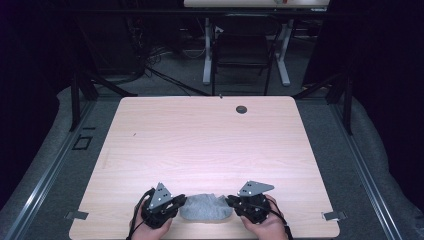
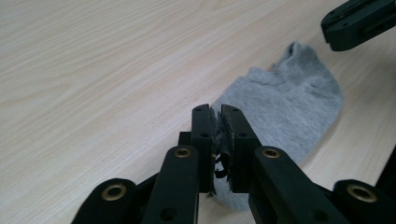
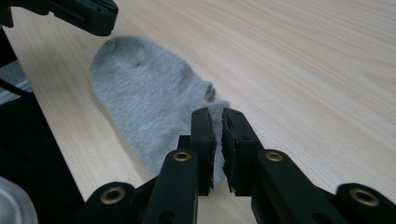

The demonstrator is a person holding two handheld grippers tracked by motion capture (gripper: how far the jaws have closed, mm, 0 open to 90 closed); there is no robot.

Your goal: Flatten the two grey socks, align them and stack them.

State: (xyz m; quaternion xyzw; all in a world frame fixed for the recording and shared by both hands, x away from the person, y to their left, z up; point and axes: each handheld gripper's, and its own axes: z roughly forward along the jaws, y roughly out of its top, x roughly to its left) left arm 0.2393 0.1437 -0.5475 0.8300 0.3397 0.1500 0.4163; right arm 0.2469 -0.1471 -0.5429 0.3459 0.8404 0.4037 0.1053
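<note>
A small grey sock [image 1: 206,207] lies flat on the desk [image 1: 200,145], close to the near edge, at about 6 o'clock in the high view. It sits right between the two grippers.

The left gripper [image 1: 176,204] is at the sock's 9 o'clock end. In the left gripper view, its jaws stand a thin crack apart, with the sock's [image 2: 285,105] edge right in the crack (I cannot tell if the pads press on the cloth).

The right gripper [image 1: 231,201] is at the sock's 3 o'clock end. In the right gripper view, its jaws also stand a little apart, with the sock's [image 3: 144,100] edge just at their tips, and light shows through the gap.

Far off, at 12 o'clock on the desk, is a small dark round hole [image 1: 241,109].
</note>
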